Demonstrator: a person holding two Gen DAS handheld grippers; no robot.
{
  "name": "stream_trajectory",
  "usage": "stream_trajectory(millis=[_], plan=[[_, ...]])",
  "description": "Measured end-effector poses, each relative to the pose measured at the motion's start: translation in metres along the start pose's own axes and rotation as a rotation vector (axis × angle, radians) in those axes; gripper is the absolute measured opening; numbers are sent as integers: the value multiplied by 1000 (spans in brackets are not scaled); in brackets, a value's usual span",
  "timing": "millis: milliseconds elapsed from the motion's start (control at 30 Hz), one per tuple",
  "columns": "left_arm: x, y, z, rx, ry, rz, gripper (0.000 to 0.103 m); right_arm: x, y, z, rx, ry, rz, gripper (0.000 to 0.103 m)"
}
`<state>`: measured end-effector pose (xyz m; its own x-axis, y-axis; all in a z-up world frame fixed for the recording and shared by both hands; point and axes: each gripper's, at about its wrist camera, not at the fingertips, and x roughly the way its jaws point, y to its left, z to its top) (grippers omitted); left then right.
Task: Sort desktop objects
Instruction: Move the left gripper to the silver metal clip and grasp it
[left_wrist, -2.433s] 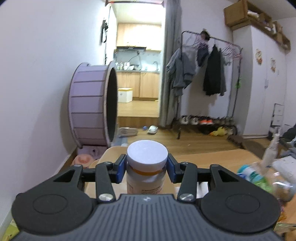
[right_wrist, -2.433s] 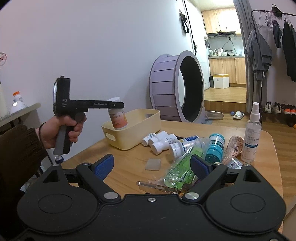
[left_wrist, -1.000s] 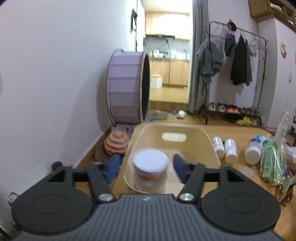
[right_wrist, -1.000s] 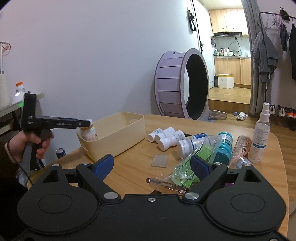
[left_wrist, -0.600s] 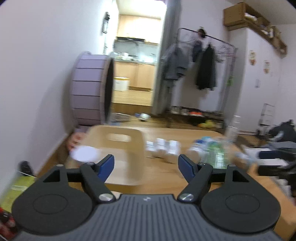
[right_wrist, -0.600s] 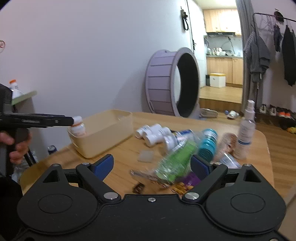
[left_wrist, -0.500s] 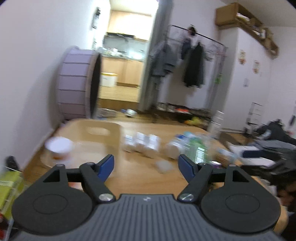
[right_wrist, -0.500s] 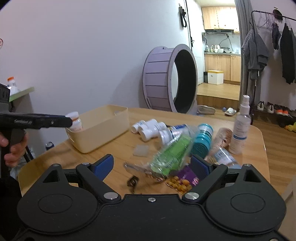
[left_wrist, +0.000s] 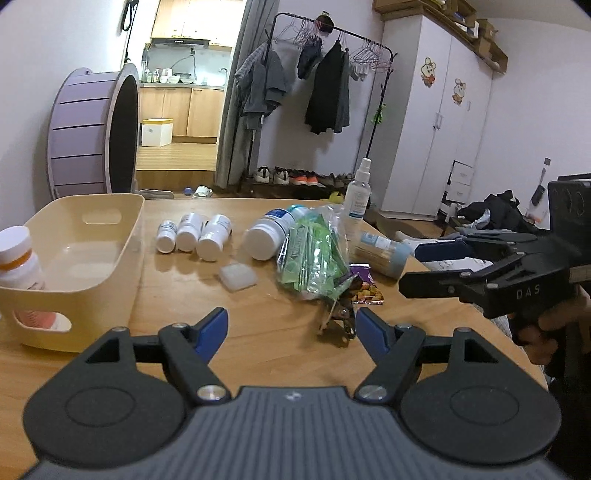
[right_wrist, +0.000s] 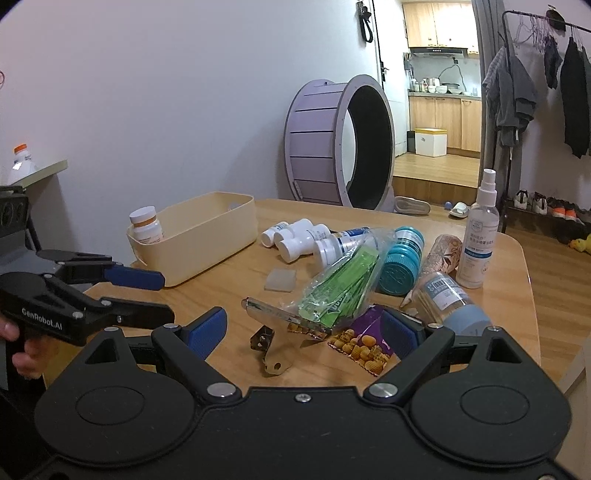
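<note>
A cream bin (left_wrist: 110, 254) (right_wrist: 207, 236) stands at the table's left. A white-capped pill bottle with an orange band (left_wrist: 18, 258) (right_wrist: 146, 225) stands upright in its near corner. Three small white bottles (left_wrist: 192, 236) (right_wrist: 295, 236), a larger white bottle (left_wrist: 266, 236), a green packet bag (left_wrist: 314, 254) (right_wrist: 343, 284), a metal clip (right_wrist: 273, 332) and a purple snack packet (right_wrist: 365, 339) lie mid-table. My left gripper (left_wrist: 291, 332) (right_wrist: 162, 291) is open and empty above the table's near edge. My right gripper (right_wrist: 304, 328) (left_wrist: 410, 266) is open and empty near the clip.
A spray bottle (right_wrist: 480, 236) stands at the far right, beside teal jars (right_wrist: 402, 258), a paper-wrapped tube (right_wrist: 439, 258) and a toothpick jar (right_wrist: 450, 299). A small translucent pad (left_wrist: 238, 277) lies mid-table. A purple wheel (right_wrist: 332, 144) stands behind the table.
My left gripper let go of the pill bottle in the bin, opened, then swung right and back toward the table's middle. My right gripper moved closer to the clip and packets.
</note>
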<state>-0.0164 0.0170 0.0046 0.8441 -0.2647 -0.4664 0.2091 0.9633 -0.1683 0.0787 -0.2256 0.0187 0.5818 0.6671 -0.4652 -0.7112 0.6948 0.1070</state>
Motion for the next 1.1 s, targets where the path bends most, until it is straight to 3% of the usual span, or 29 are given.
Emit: stream_trajectory(millis=[133,400,800,1100], plan=[[0,-2,-3,-4,2,1,75,-4,-2,-2,14,-5,-1,90],[2,-7,-2,-5,-11,7,80,-14,-7,-3,42,-33,-11,103],[9,-23,-6,0,9,6,82,-31,-19,-8,79,-64,-27,103],[26,-45,-8,90,9,5,79,-41,-26,-13,98,-84,-16,103]])
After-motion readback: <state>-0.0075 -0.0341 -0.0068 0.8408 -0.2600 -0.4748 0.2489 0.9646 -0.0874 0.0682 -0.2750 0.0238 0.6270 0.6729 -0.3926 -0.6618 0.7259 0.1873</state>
